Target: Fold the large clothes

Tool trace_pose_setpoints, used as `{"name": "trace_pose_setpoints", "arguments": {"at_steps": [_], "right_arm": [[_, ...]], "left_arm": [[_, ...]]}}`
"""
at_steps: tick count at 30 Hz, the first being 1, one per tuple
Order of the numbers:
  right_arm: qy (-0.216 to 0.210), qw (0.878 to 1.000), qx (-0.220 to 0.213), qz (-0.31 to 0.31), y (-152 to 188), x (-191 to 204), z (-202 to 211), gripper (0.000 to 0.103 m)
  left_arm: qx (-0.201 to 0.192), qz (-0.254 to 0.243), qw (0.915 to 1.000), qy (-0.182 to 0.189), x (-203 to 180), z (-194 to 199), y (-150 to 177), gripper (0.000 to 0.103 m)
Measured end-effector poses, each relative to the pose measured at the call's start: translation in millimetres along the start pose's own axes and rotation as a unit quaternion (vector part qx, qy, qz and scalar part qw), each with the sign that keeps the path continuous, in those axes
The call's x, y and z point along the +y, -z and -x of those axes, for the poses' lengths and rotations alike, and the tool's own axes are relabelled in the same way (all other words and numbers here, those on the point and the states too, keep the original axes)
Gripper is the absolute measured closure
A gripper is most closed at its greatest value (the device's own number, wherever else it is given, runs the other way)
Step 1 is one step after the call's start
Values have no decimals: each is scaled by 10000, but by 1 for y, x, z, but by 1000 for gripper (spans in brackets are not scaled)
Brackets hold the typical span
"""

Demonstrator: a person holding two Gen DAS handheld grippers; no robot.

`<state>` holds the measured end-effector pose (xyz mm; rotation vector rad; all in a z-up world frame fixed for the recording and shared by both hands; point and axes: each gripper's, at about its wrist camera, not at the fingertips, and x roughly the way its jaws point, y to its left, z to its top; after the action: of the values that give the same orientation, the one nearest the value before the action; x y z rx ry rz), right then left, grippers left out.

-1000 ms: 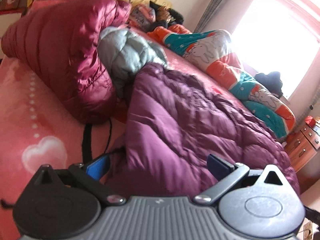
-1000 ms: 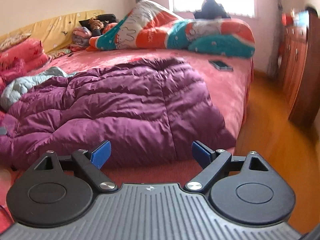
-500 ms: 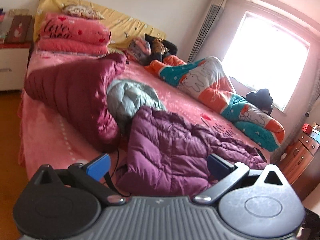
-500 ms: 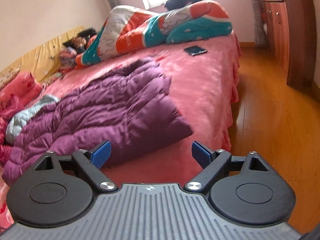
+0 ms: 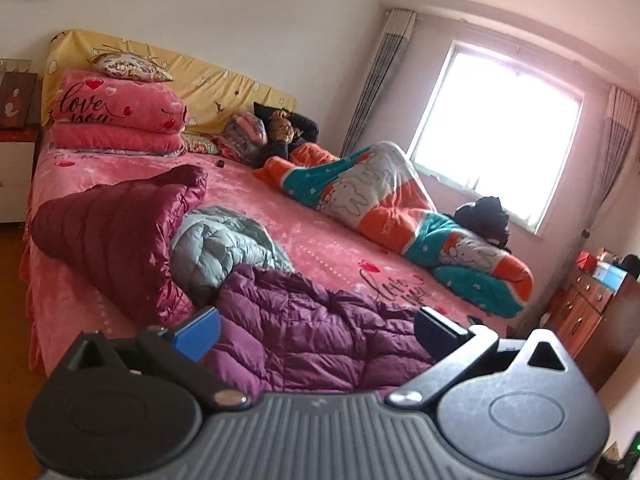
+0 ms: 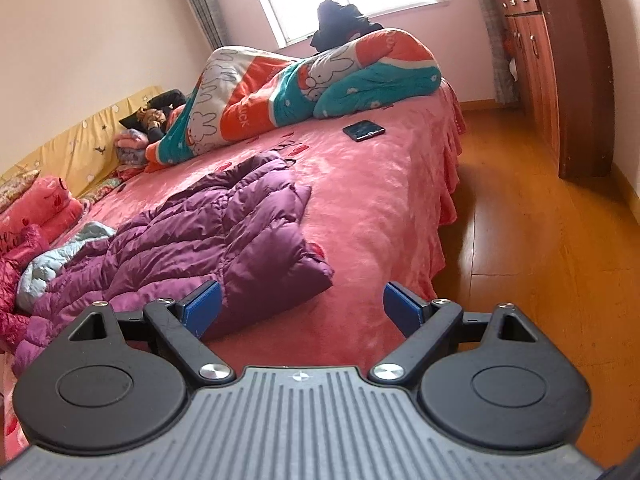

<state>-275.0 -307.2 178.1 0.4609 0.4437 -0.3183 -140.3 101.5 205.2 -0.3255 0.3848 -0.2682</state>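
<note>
Both grippers have their fingers spread wide and hold nothing: the left gripper (image 5: 316, 330) and the right gripper (image 6: 302, 304) hang off the near edge of the bed (image 6: 380, 184). On that bed, left to right: a maroon jacket (image 5: 116, 236), a grey jacket (image 5: 224, 244) touching it, then the purple jacket (image 6: 208, 240) (crumpled, near edge), and a phone (image 6: 364, 130) beyond.

The pink bed (image 6: 372, 184) carries a purple down jacket (image 6: 208, 240), two other jackets, a rolled quilt (image 6: 288, 80) and seemingly a phone (image 6: 364, 130).
</note>
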Motion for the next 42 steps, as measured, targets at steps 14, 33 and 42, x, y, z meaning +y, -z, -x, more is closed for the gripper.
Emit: {"name": "trace_pose_setpoints", "arguments": {"at_steps": [14,33,42], "right_arm": [[-908,9949,392,-184,-54,-30,-50,0],[-2335,9302,2288,-1669,-100,-58,-278,0],[-2835,8928,2924,-1925,-96,-21,-307,0]], "left_arm": [[1252,310,9913,-263,56,-134,18,1],[2786,609,9563,652,115,-282,12,2],[3274,244,9423,654,107,-324,15,1]]}}
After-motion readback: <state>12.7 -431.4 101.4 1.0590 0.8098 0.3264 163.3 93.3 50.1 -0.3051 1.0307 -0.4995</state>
